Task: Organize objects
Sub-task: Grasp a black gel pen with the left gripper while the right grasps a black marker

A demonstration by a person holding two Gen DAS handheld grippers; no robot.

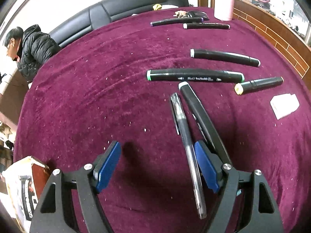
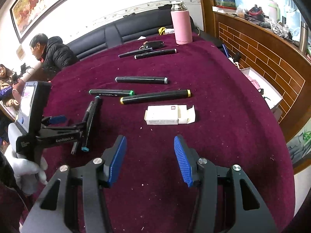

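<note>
Over the maroon tablecloth both grippers hang with their jaws spread wide and nothing between them. The left gripper sits low over the near part of the table, and a clear-barrelled gel pen runs lengthwise just inside its right-hand blue pad, close against the pad though I cannot tell if they touch. A teal-capped marker lies beside the pen on the outer side of that same finger, partly hidden under it, so it is outside the jaws. Beyond the fingertips a green-capped marker lies crosswise, with a grey-capped marker farther off and a yellow-capped marker to the right. Two more markers rest side by side near the far edge, close to a pink flask. The right gripper is held above bare cloth, and a small white carton with its flap open lies ahead of its fingertips, well clear of them. From the right wrist view, the left gripper is seen at the left, gripped by a white-gloved hand, its fingers straddling the pen.
</note>
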